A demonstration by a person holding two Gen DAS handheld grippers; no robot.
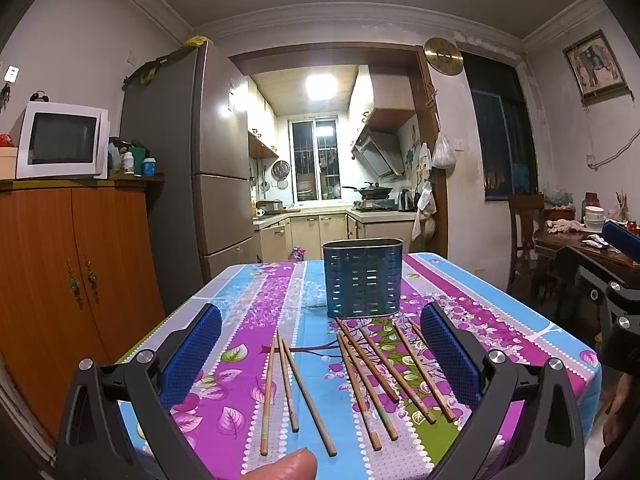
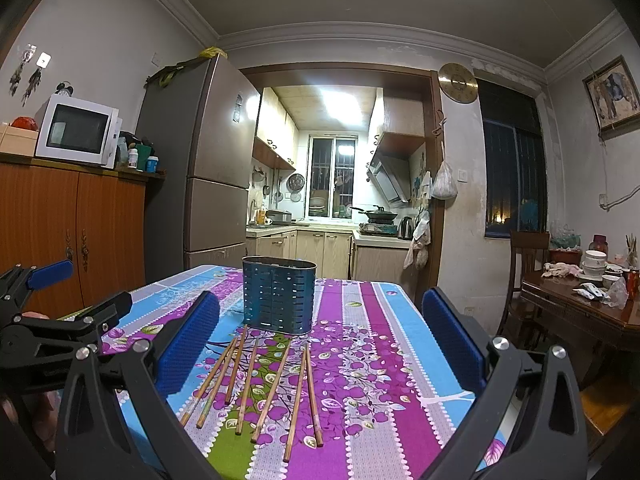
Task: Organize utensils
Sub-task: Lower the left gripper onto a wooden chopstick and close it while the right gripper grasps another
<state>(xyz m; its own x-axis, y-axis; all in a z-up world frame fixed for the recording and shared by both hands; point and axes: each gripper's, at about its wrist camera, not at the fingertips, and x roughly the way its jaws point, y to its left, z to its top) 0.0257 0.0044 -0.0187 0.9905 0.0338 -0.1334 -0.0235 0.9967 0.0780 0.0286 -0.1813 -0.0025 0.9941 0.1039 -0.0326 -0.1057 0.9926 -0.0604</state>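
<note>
Both of my grippers hang above the near edge of the tabletop point(image 1: 256, 280), which carries a floral cloth in purple, blue and green. Left gripper point(image 1: 320, 346): fingers point(image 1: 192, 354) spread wide, nothing between them. A fingertip of the person's hand point(image 1: 286, 466) shows at the bottom of the left wrist view. Right gripper point(image 2: 320, 340): fingers point(image 2: 454, 342) likewise spread wide, holding nothing. In the right wrist view the left gripper sits off to the left side, beside the tabletop's left edge.

Wooden chopsticks point(image 1: 384, 380) lie loose and flat on the cloth near the near edge, in two groups. A group of three point(image 1: 286, 388) lies toward the left, fanned out. The larger group lies to its right, directly in front of the holder, with its far tips close to the holder's base; several sticks there cross or touch.

The blue perforated metal utensil holder point(image 1: 363, 278) stands upright further back, toward the far edge of the tabletop. I cannot make out its contents from either view.
</note>
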